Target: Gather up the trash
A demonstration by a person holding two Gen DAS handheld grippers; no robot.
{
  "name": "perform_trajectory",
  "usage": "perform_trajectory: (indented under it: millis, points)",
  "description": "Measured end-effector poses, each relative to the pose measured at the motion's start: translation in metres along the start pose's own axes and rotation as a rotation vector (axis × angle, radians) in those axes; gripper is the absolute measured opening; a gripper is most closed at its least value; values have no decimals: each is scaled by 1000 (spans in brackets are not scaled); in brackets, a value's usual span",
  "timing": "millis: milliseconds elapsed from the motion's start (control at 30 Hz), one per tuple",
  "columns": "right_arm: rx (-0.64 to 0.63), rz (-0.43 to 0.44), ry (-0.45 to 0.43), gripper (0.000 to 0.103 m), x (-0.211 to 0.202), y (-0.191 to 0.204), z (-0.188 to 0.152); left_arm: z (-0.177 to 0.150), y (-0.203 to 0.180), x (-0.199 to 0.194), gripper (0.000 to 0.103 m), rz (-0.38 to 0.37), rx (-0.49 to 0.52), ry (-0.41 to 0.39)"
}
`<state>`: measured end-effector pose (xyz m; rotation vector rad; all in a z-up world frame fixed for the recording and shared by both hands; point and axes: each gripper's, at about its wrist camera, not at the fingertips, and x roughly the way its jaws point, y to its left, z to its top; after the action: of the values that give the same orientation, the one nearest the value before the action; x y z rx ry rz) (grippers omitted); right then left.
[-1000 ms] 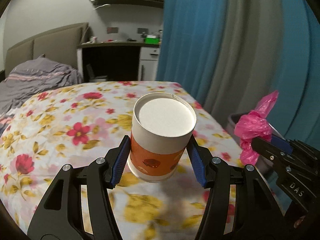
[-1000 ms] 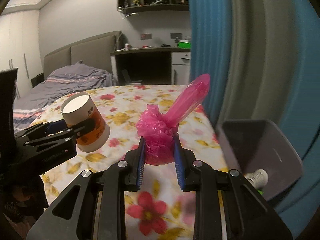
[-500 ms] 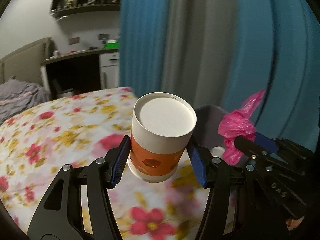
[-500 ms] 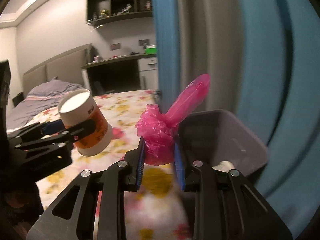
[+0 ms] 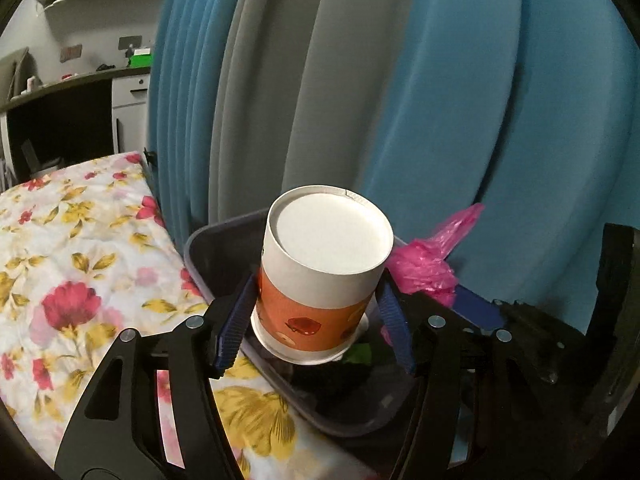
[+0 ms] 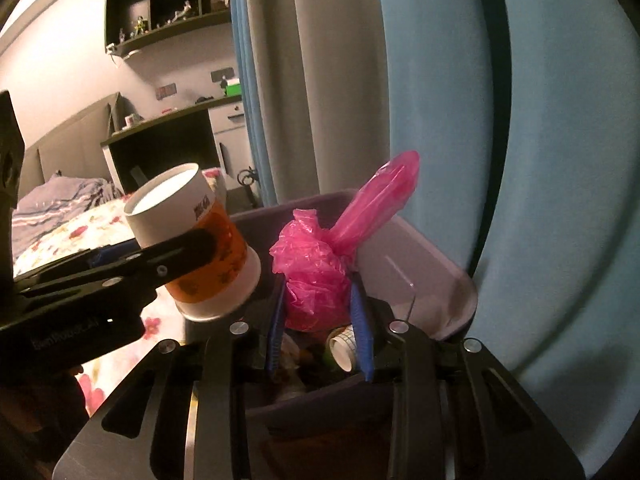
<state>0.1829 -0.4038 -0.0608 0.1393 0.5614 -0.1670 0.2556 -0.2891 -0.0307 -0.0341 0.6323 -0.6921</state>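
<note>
A: Item one, paper cup (image 5: 320, 276): upside down over the bin (image 5: 208, 256), between the left gripper (image 5: 316, 320) pads, jaws opening.

B: Item two?

A: Pink bag (image 6: 316, 276), pinched by the right gripper (image 6: 320, 328) above the same bin. Step: drop-off. Next, probably: release both.

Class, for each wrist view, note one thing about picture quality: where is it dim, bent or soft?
Left wrist view: the curtain folds bow outward from fisheye distortion, and the bin interior is dark. Right wrist view: warm, dim light, the shelf leans with the lens curve, the pink bag stays fairly sharp, and the bin's contents are murky.
</note>
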Motion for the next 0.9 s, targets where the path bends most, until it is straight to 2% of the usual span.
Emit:
perform_trajectory:
  millis: [133,200,233,267,333,467,633,900]
  points:
    - [11,-8,28,40,12,-4,-2,-3,4,13,65,-20,-23,31]
    - [10,-16,31,49,15,-7,-3,-4,8,13,78,-14,-37,28]
    - [9,-22,31,50,17,-7,-3,-5,11,12,80,-10,-47,20]
    - [8,-26,33,51,17,-8,-4,-4,14,11,85,-1,-51,16]
    - [12,-30,39,52,18,-10,-5,-4,19,8,88,25,-67,9]
    - [13,-47,17,63,10,-12,-6,-3,29,-5,95,102,-82,-3]
    - [-34,-80,-57,85,-14,4,-10,-14,37,-45,97,214,-78,-55]
    - [-54,-96,-137,97,-56,36,-16,-45,48,-124,97,316,-69,-112]
